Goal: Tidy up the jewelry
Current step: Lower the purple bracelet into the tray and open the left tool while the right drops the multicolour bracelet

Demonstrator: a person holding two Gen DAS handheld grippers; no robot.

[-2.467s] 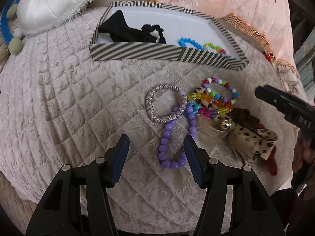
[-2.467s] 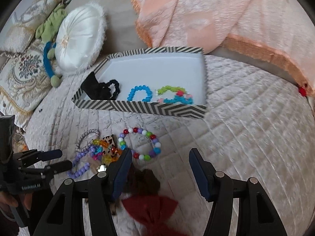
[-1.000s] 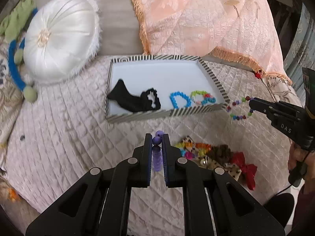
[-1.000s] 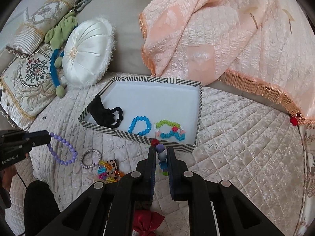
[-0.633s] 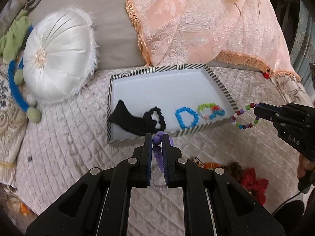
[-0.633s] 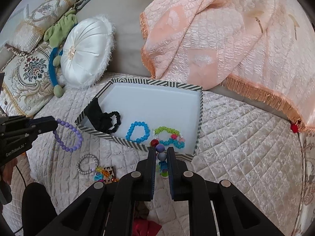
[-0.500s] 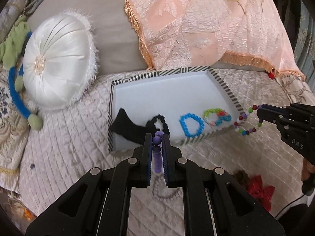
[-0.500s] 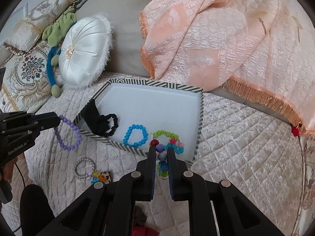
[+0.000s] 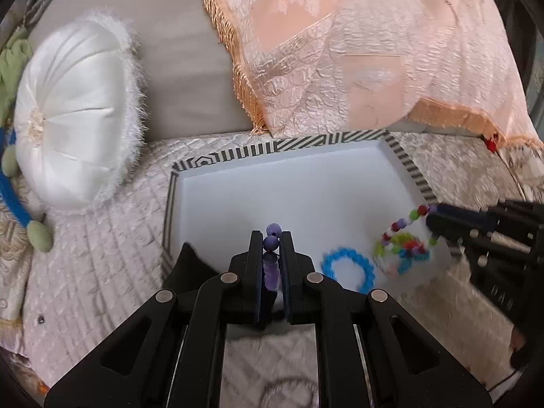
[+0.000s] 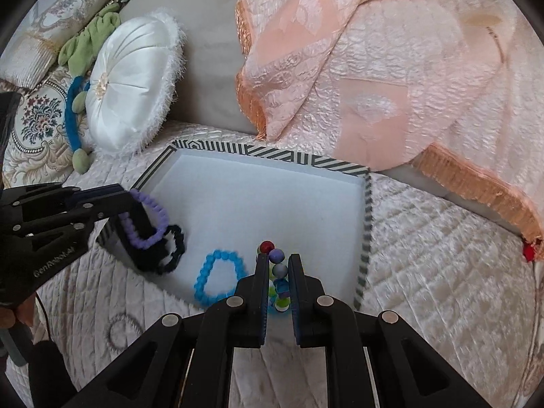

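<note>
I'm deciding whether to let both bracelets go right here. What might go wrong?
1. The purple bracelet in the left gripper hangs by the striped tray wall, above the black scrunchie; released here it might catch the rim or tangle.
2. The multicolored bracelet in the right gripper hangs above the mixed beads already in the tray; it may pile on them.
3. Thin grips: beads could slip early.

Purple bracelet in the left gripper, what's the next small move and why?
Probably lower it a little and open. The left gripper is shut on the purple bracelet, which hangs over the tray floor near the black scrunchie.
</note>
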